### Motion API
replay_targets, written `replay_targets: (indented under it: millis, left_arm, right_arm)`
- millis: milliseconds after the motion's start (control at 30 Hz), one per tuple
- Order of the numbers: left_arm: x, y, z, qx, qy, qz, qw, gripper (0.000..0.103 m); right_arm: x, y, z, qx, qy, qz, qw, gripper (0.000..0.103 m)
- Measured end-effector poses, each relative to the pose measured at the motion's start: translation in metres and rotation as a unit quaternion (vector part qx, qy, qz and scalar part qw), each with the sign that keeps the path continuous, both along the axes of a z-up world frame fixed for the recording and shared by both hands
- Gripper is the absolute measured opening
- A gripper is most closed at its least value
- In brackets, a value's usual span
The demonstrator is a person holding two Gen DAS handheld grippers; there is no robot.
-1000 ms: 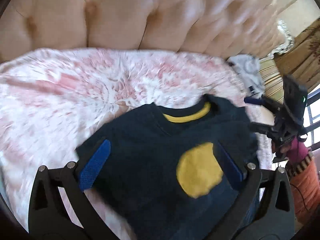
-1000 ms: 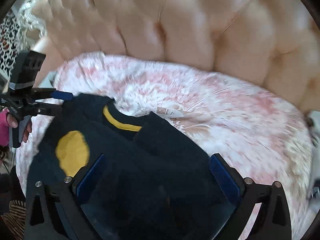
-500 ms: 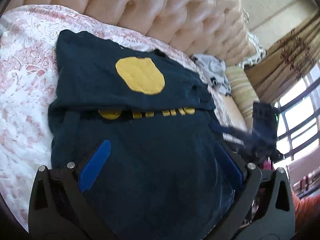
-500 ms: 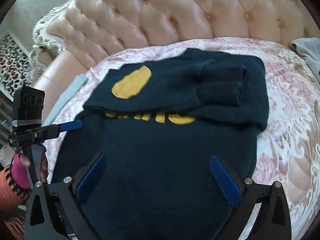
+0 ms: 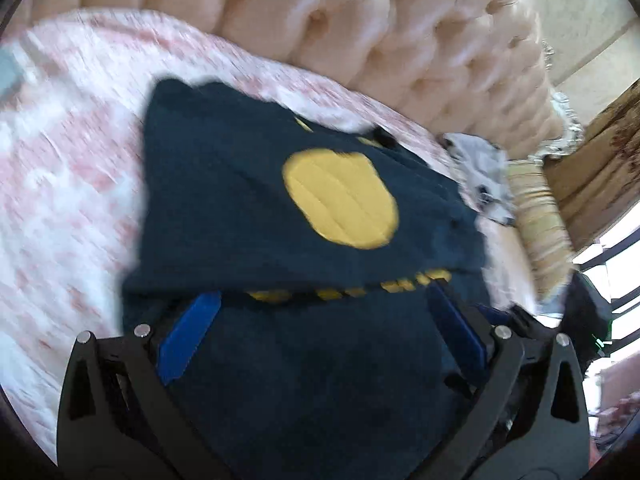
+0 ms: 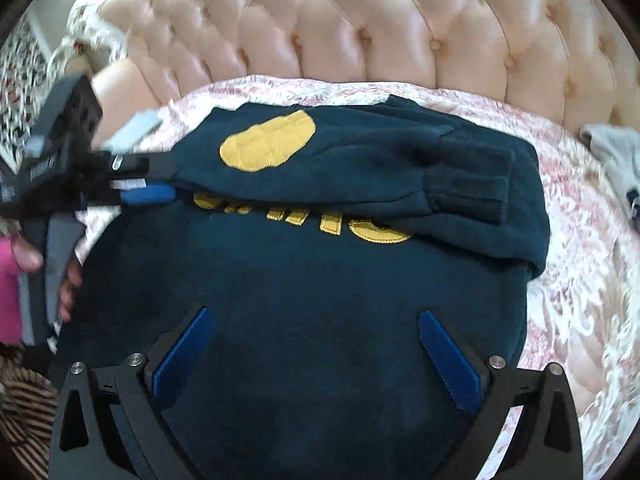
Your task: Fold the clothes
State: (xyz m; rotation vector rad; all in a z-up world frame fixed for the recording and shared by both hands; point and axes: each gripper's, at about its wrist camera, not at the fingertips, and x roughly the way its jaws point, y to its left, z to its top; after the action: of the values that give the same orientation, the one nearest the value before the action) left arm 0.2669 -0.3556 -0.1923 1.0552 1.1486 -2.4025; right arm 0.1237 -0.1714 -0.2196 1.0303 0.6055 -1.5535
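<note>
Navy sweatshirt [image 6: 320, 300] lies on the pink patterned bedspread [image 6: 580, 280], filling the middle of both frames. Long axis runs bottom to top of the right wrist view, toward the tufted headboard [image 6: 400, 32]. Sleeves are folded across the chest; yellow elbow patch [image 6: 266, 146] faces up, cuff [image 6: 468, 192] points right (yellow lettering half hidden under the fold). Right gripper [image 6: 316, 356] hovers over the lower body, jaws spread, empty. Left gripper [image 5: 320, 336] has jaws spread; its blue tips sit at the fold's edge. Grey garment [image 6: 616, 152] lies at right edge.
</note>
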Motion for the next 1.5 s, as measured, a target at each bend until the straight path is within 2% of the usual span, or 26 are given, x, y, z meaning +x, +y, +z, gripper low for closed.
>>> replay_targets:
  millis: [100,167,233,333,433,467,533,600,633,767,833,933,1033,1200,1267,1367,1500]
  left_arm:
    - [0.005,-0.008,0.007,-0.021,0.012,0.030,0.9993,0.103]
    - [0.009,-0.007,0.013,-0.053,0.014,0.045,0.9975,0.103]
    - [0.011,-0.007,0.011,-0.069,-0.004,0.065,0.9955,0.103]
    - [0.013,-0.006,0.000,-0.050,-0.011,0.058,0.9970,0.103]
    - [0.015,-0.002,-0.001,-0.046,-0.003,0.039,0.9982,0.103]
    - [0.015,-0.001,0.001,-0.044,0.000,0.036,0.9984,0.103]
    - [0.017,-0.002,0.003,-0.039,0.004,0.033,0.9987,0.103]
    - [0.017,-0.003,0.003,-0.035,0.004,0.032,0.9989,0.103]
    - [0.016,-0.003,0.003,-0.035,0.001,0.031,0.9989,0.103]
    - [0.015,0.000,0.001,-0.042,-0.008,0.023,0.9988,0.103]
    - [0.016,0.000,0.000,-0.044,-0.010,0.021,0.9987,0.103]
    - [0.017,-0.001,-0.002,-0.041,-0.009,0.022,0.9989,0.103]
    - [0.016,0.001,-0.002,-0.046,-0.011,0.016,0.9988,0.103]
    - [0.016,0.003,-0.002,-0.052,-0.015,0.011,0.9985,0.103]
    - [0.018,0.005,-0.001,-0.051,-0.019,0.010,0.9985,0.103]
    - [0.028,0.011,0.005,-0.045,-0.028,-0.002,0.9986,0.103]
    - [0.047,0.010,0.040,-0.046,0.010,-0.004,0.9989,0.103]
  right_arm:
    - [0.006,-0.001,-0.004,0.009,0.021,0.010,1.000,0.103]
    - [0.006,0.000,-0.006,0.009,0.025,0.013,1.000,0.103]
    - [0.006,0.001,-0.008,0.010,0.027,0.015,0.999,0.103]
    - [0.006,0.003,-0.009,0.006,0.030,0.015,0.999,0.103]
    - [-0.002,0.012,-0.002,-0.025,0.001,0.002,1.000,0.103]
    - [-0.009,0.018,0.002,-0.049,-0.023,-0.009,0.999,0.103]
    - [-0.032,0.034,0.011,-0.111,-0.102,-0.048,0.987,0.103]
    - [-0.047,0.035,0.017,-0.128,-0.136,-0.062,0.980,0.103]
    - [-0.050,0.033,0.021,-0.131,-0.139,-0.061,0.980,0.103]
    - [-0.045,0.007,0.041,-0.147,-0.107,-0.002,0.983,0.103]
    - [-0.050,-0.013,0.033,-0.127,-0.095,0.006,0.987,0.103]
    - [-0.071,-0.026,0.000,-0.066,-0.101,-0.019,0.992,0.102]
    - [-0.081,-0.024,0.003,-0.067,-0.121,-0.042,0.990,0.102]
    - [-0.068,-0.034,0.036,-0.112,-0.084,-0.029,0.990,0.103]
    - [-0.065,-0.049,0.025,-0.084,-0.072,-0.024,0.994,0.103]
    - [-0.073,-0.055,-0.007,-0.043,-0.074,-0.025,0.996,0.103]
    - [-0.071,-0.052,-0.009,-0.036,-0.070,-0.019,0.997,0.103]
